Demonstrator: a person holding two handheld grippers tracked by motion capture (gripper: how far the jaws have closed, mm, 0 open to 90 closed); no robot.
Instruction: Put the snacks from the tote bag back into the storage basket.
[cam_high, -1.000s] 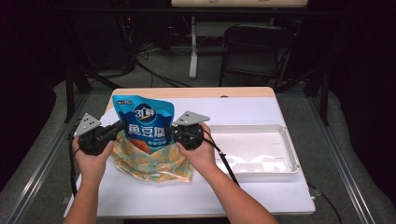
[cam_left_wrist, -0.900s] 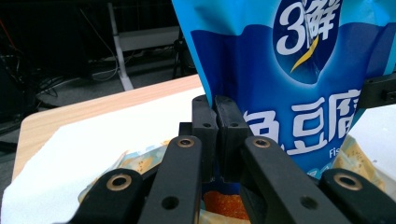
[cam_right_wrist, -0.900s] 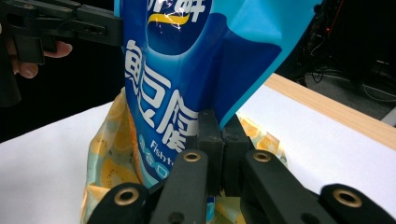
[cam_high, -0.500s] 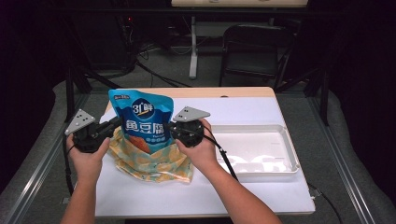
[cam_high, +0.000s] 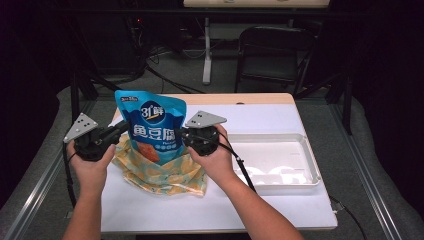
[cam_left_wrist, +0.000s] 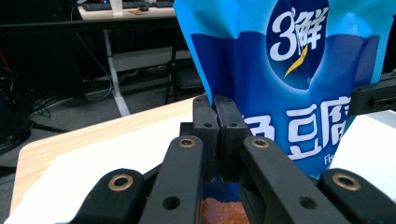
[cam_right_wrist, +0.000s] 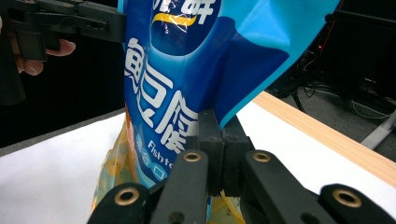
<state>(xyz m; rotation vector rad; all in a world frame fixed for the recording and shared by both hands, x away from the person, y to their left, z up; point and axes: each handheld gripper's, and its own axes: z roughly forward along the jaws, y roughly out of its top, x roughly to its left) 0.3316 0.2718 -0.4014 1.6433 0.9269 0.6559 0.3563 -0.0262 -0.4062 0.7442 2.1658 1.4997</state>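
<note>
In the high view, a blue snack bag (cam_high: 150, 127) stands upright over the left part of the white worktop (cam_high: 210, 205), its lower end resting on a crumpled yellow patterned wrapper (cam_high: 165, 175). The bag's face carries a round emblem with a "3" and a Chinese character, and below it three large white Chinese characters. The left gripper (cam_high: 120, 131) pinches the bag's left edge and the right gripper (cam_high: 179, 134) its right edge, each with fingers closed on the film. A white tray (cam_high: 300, 150) lies just to the right of the right hand (cam_high: 212, 160); a dark chair (cam_high: 270, 50) stands beyond the worktop's far wooden edge.

In the left gripper view, the left gripper (cam_left_wrist: 215, 105) has its fingers (cam_left_wrist: 204, 130) pressed together on the bag's (cam_left_wrist: 280, 93) edge. The "3" emblem with a yellow swoosh is clear, and under the big characters a small "Fis" begins (the rest is cut off by the frame). The other gripper's black body enters at the right.

In the right gripper view, the right gripper (cam_right_wrist: 219, 122) clamps the opposite edge of the bag (cam_right_wrist: 196, 70), fingers (cam_right_wrist: 209, 140) shut on it. Small lettering reads "Fish". The left gripper (cam_right_wrist: 119, 25) grips the bag at upper left.
</note>
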